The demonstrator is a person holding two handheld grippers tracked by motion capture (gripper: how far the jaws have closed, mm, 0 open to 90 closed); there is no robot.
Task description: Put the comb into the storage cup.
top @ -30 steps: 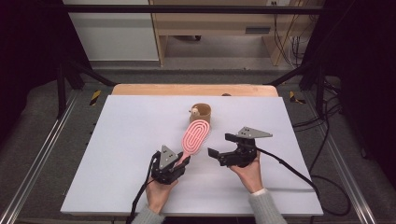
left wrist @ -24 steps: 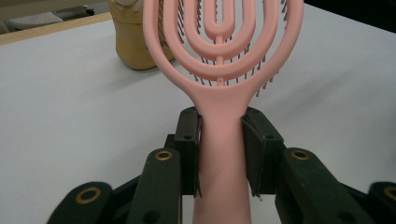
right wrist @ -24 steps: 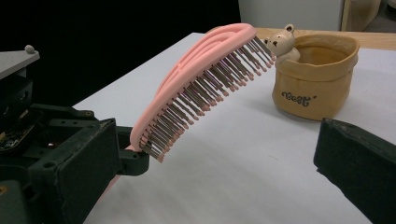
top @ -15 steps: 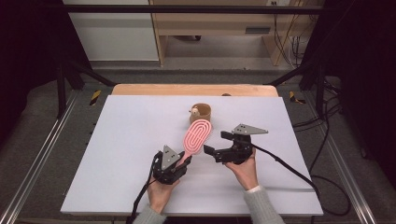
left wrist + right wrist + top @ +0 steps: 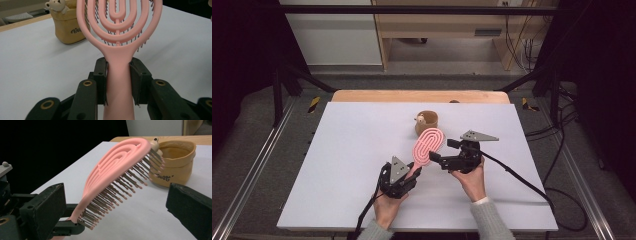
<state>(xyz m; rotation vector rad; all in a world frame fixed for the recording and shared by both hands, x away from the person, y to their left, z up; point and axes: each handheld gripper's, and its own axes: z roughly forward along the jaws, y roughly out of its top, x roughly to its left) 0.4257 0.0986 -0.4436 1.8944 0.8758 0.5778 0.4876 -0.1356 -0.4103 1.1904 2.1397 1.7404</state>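
Note:
A pink hairbrush is held tilted above the white table, bristles facing right. My left gripper is shut on its handle, and the looped head rises in front of the camera. My right gripper stands open just right of the brush, pointing left. In the right gripper view its two jaws stand wide apart on either side of the bristles, not touching them. A tan cup with a small bear figure on its rim stands behind the brush.
The white table top stretches wide to the left and front. A wooden strip runs along its far edge. The right gripper's cable trails off over the table's right side.
My right gripper has crept left toward the brush head, with its jaws now on either side of the bristles. The left gripper and brush have shifted slightly right.

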